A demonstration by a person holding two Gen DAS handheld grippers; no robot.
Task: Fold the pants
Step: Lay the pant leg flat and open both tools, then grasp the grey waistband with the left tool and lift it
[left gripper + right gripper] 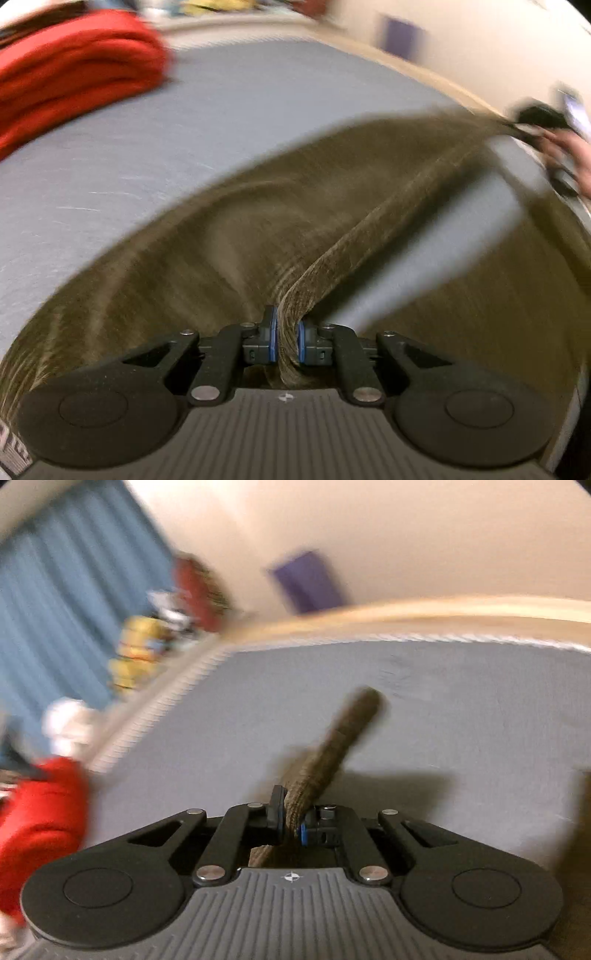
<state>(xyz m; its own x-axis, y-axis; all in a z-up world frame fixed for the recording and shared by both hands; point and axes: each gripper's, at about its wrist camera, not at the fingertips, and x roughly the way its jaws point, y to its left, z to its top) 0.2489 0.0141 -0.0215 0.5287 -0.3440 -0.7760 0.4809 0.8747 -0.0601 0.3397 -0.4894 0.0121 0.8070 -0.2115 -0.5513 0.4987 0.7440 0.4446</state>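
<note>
The olive-brown pants are stretched out above a grey bed sheet, blurred by motion. My left gripper is shut on a bunched edge of the pants. The cloth runs from it to the far right, where my right gripper and the hand holding it show. In the right wrist view my right gripper is shut on a rolled strip of the pants that sticks forward above the sheet.
A folded red blanket lies at the bed's far left and shows in the right wrist view too. A wooden bed frame borders the mattress by a cream wall. Blue curtains and clutter stand at left.
</note>
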